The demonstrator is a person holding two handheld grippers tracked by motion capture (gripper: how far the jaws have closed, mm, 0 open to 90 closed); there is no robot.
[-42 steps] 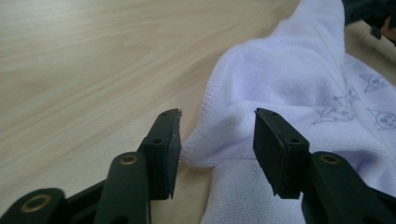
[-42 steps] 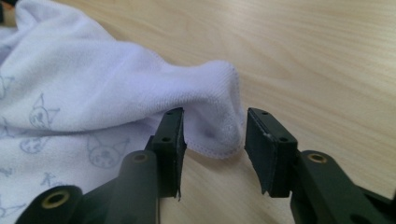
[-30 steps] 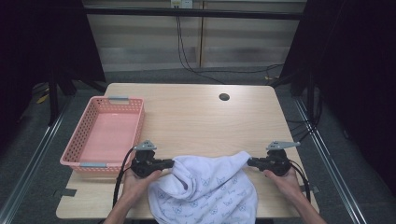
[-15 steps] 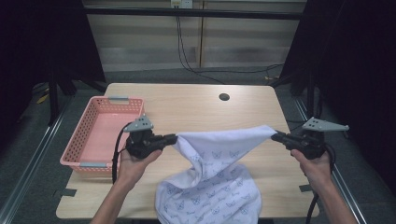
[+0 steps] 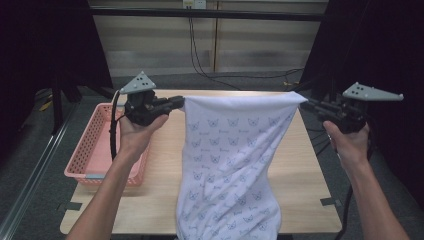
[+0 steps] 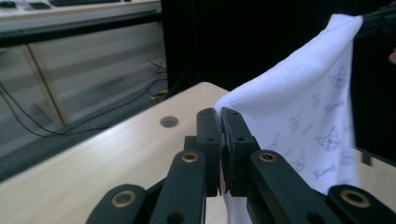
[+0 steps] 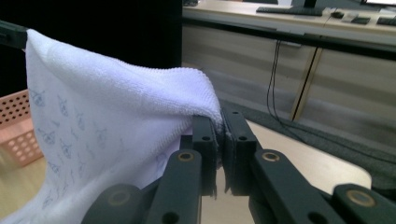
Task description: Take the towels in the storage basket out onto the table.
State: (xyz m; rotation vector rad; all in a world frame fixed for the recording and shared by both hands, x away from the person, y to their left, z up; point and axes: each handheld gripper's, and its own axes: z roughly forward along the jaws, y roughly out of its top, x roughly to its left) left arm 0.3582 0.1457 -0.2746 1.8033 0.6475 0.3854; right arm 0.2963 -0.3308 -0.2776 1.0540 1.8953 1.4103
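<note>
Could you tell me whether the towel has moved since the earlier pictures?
Yes. The towel lay bunched at the table's near edge; now it hangs stretched above it, with its top edge level with the far edge.

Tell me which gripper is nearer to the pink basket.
Left. The left gripper holds a top corner of the white towel up just above the pink basket, by its right rim. The right gripper holds the other corner across the table, far from it.

No word, number or brand can be read anywhere; the white towel [image 5: 230, 165] bears a repeated print of small grey cat-like faces, each with a tiny line of lettering beneath. That lettering is too small and blurred to make out.
</note>
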